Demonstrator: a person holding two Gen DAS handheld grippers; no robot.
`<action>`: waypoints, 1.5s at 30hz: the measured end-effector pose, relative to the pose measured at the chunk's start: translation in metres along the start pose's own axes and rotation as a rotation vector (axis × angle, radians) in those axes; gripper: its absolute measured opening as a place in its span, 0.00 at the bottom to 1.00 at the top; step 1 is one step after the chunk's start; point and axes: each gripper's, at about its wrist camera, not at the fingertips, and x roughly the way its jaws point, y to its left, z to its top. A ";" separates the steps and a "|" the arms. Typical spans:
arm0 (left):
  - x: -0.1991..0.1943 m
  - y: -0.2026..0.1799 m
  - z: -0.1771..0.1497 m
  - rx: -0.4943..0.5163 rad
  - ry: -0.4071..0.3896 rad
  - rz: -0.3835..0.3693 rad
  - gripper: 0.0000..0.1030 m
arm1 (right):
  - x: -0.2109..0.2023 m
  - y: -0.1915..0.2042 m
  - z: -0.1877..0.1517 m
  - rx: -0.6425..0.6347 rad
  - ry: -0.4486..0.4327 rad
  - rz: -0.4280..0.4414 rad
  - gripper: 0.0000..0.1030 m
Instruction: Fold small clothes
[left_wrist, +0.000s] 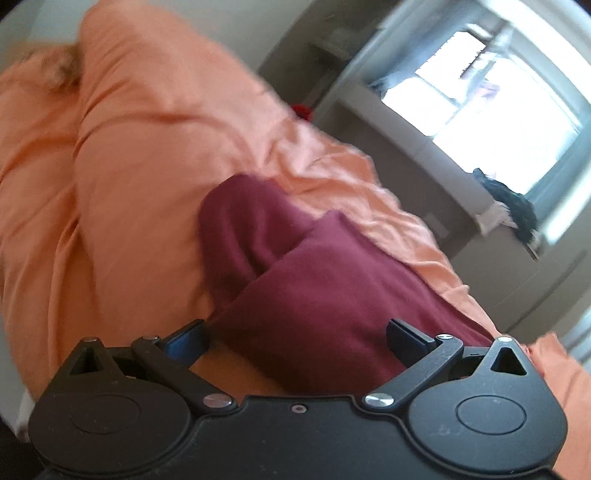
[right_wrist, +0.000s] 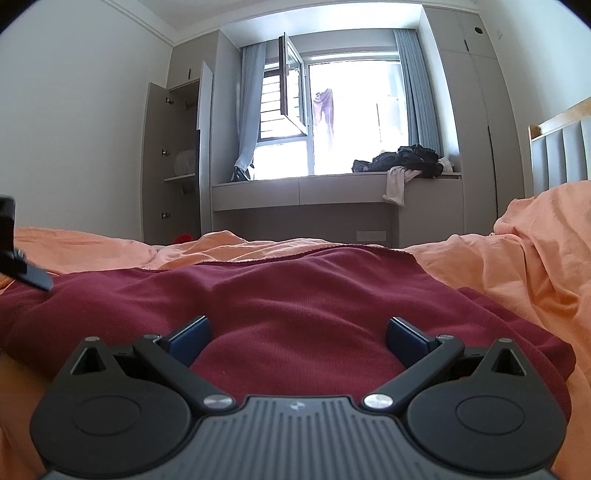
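Note:
A maroon garment (right_wrist: 280, 299) lies spread on an orange bed sheet (right_wrist: 517, 266). My right gripper (right_wrist: 297, 338) is open, jaws wide apart, low over the near edge of the garment with cloth between them. My left gripper (left_wrist: 295, 338) is open too, tilted, with a folded part of the maroon garment (left_wrist: 310, 291) between its jaws. One left finger (right_wrist: 31, 277) shows at the left edge of the right wrist view, at the garment's left side.
The orange sheet (left_wrist: 129, 184) bunches into ridges around the garment. Beyond the bed stand a window seat (right_wrist: 332, 192) with a pile of dark clothes (right_wrist: 406, 158), an open wardrobe (right_wrist: 177, 162) and a headboard (right_wrist: 561, 151) at the right.

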 end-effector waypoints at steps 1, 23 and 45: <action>-0.001 -0.005 -0.001 0.038 -0.005 -0.007 0.98 | 0.000 0.000 0.000 0.001 0.000 0.000 1.00; 0.006 -0.005 0.009 -0.015 -0.002 0.033 0.58 | 0.001 0.002 0.008 0.002 0.041 -0.007 1.00; 0.013 -0.177 0.033 0.562 0.011 -0.389 0.19 | -0.065 -0.078 0.018 0.070 -0.081 -0.109 1.00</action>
